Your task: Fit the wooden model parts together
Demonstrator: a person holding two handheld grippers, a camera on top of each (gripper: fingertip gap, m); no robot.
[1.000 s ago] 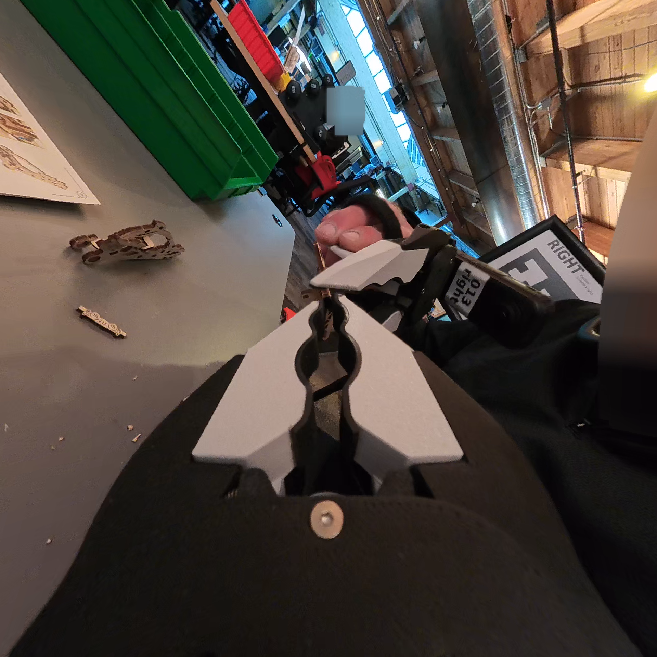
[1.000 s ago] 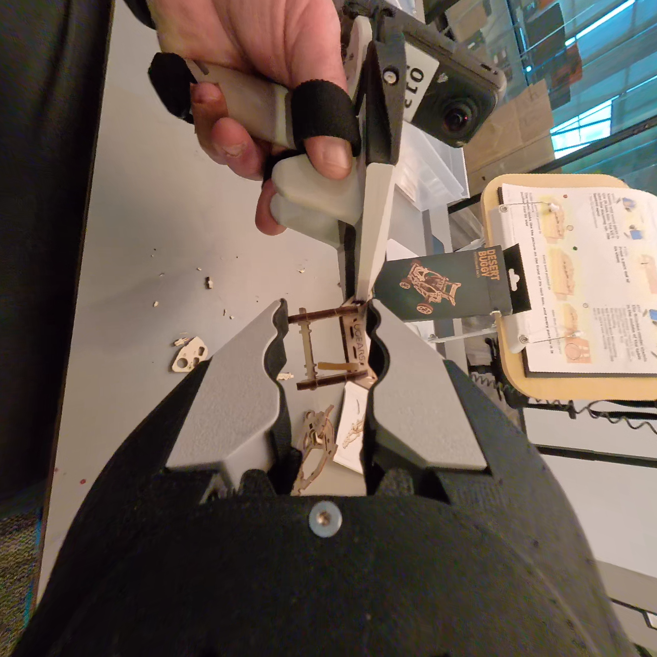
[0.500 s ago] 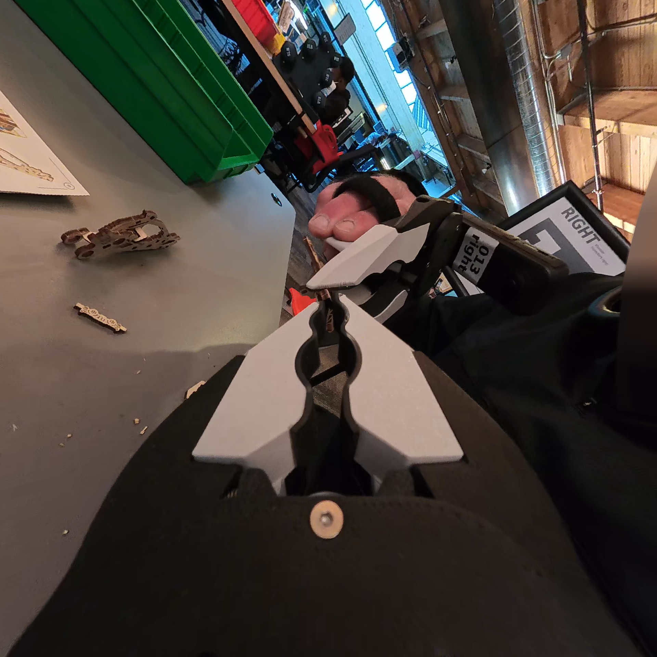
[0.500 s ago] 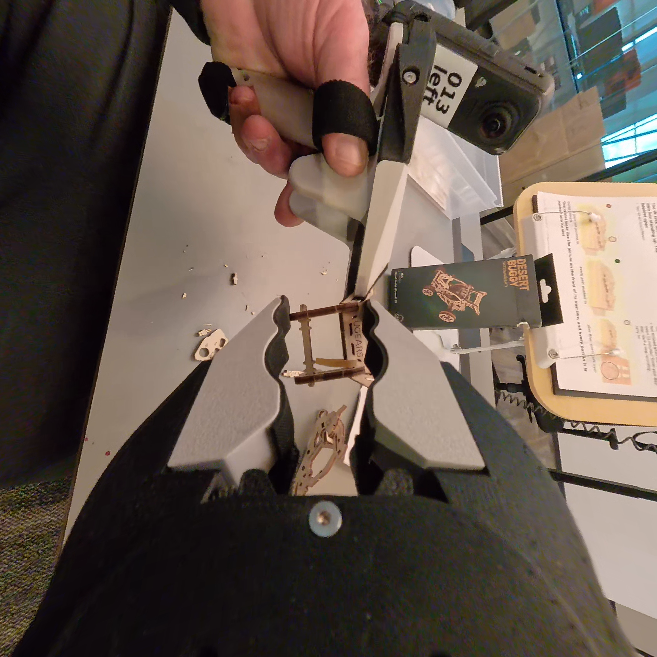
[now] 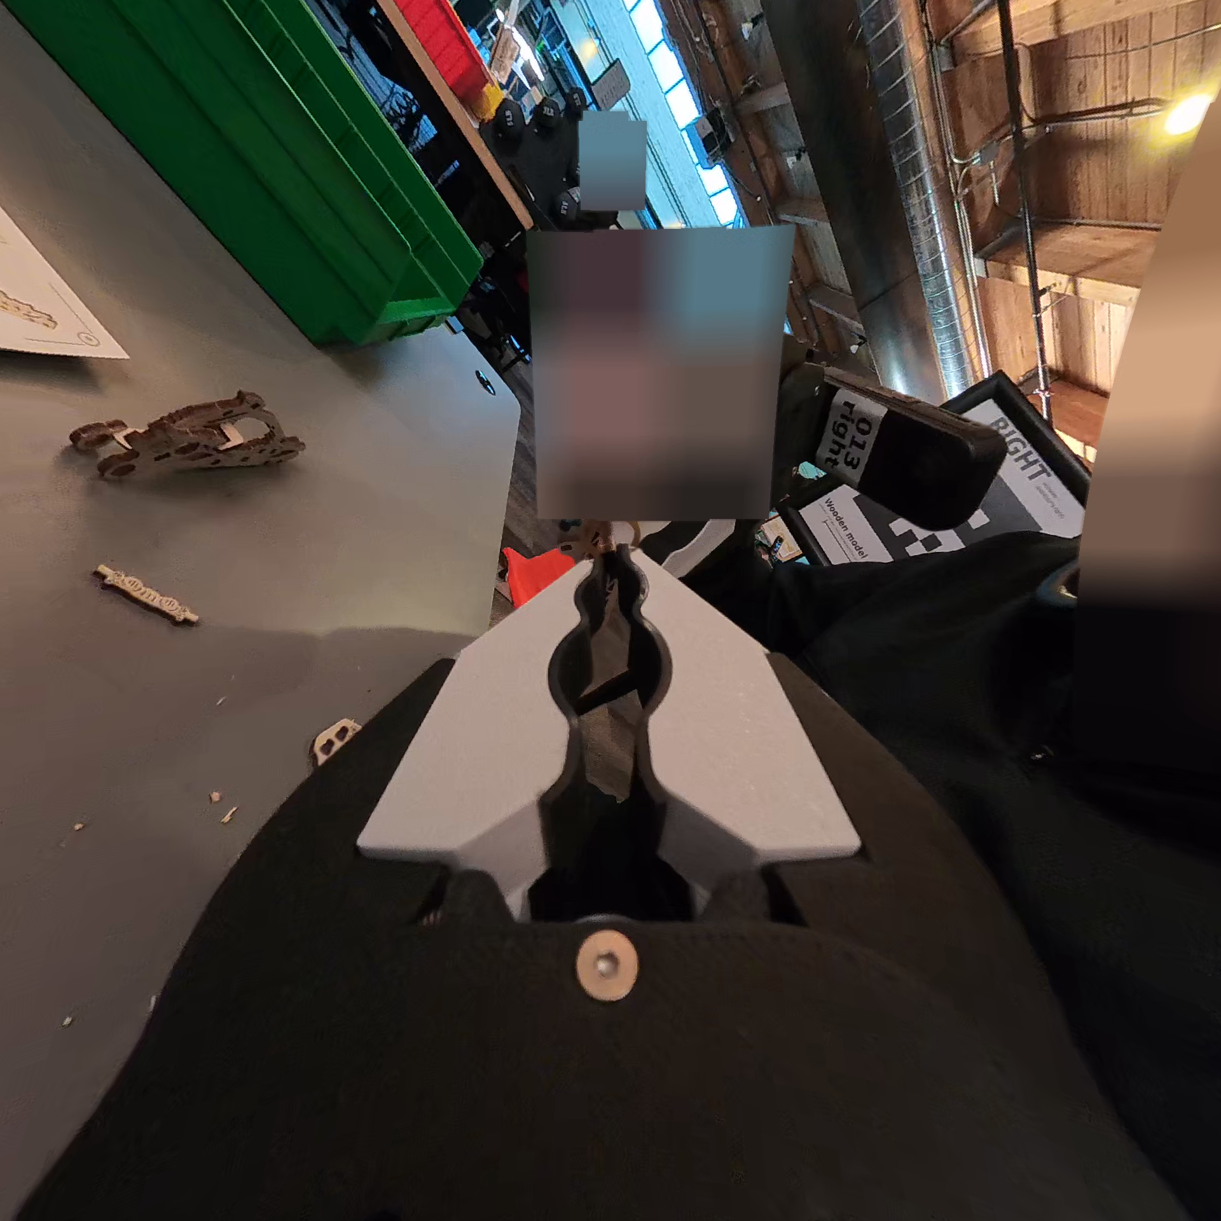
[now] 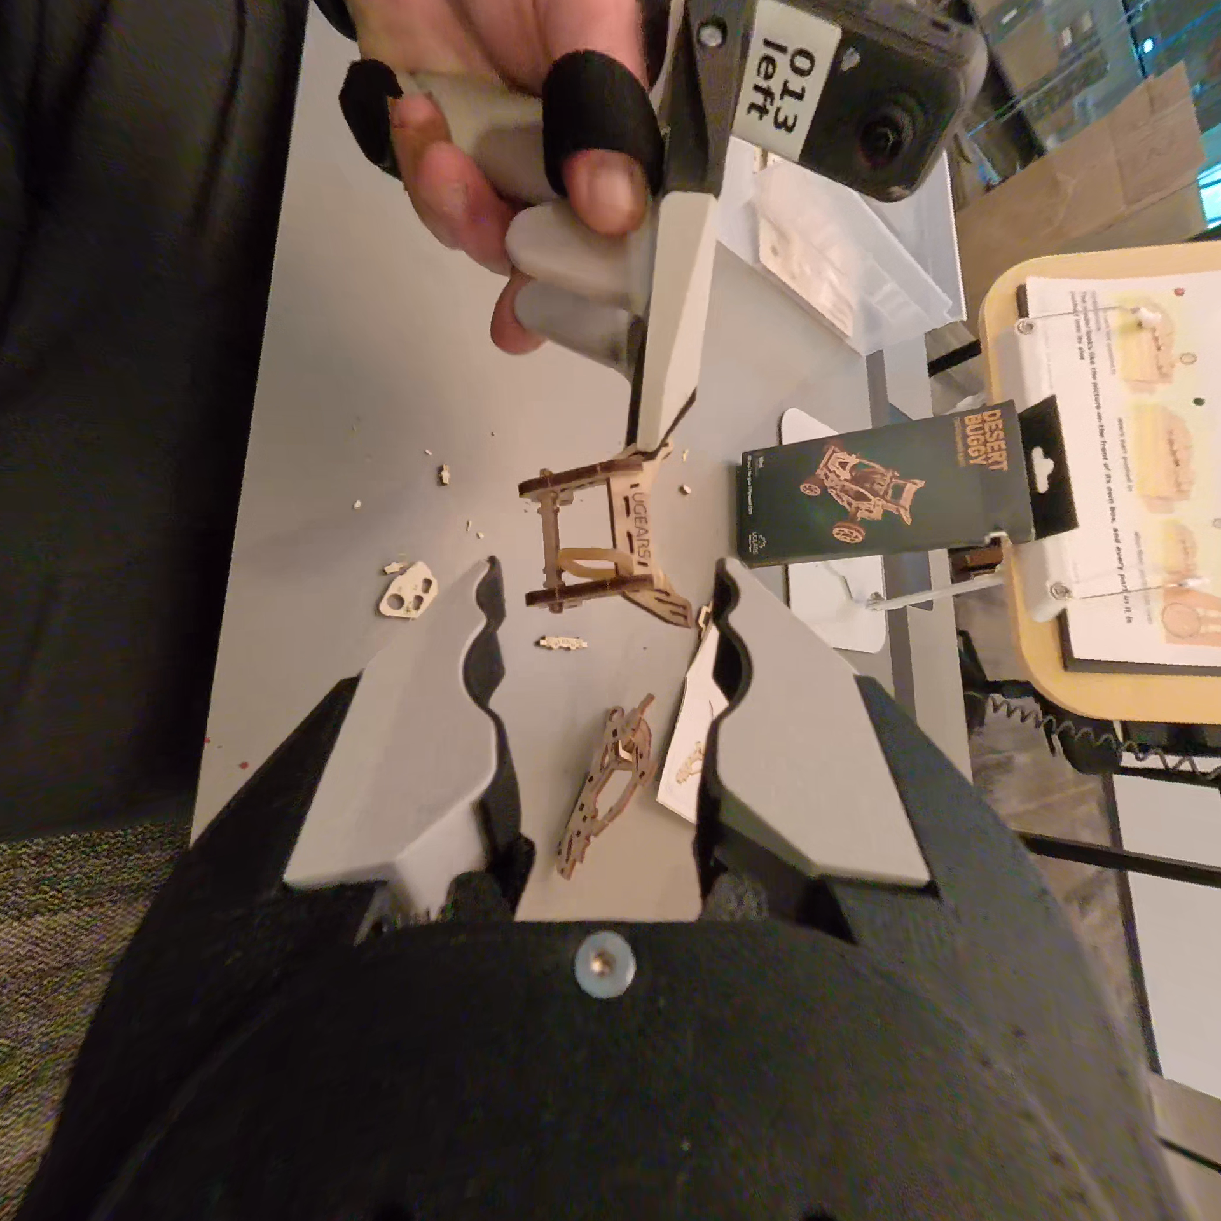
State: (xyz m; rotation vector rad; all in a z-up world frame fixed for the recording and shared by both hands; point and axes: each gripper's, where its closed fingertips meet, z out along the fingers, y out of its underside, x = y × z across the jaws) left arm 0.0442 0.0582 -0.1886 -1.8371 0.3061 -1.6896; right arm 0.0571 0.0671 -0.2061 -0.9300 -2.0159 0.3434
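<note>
Since half a second ago, the right claw [image 6: 604,575] has opened and backed off; the left claw [image 6: 651,444], at 12 o'clock, stays clamped on the wooden frame [image 6: 598,538] above the desk [image 6: 370,370], probably to steady it for another part.

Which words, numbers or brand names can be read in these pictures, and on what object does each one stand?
I cannot quote writing; these things bear it:
White label on left gripper: clear.
Second label by the far camera: clear.
Dark box: clear.
Wooden frame: engraved, clear.
Framed sign: partly clear.
Clipboard sheet: too small.
</note>
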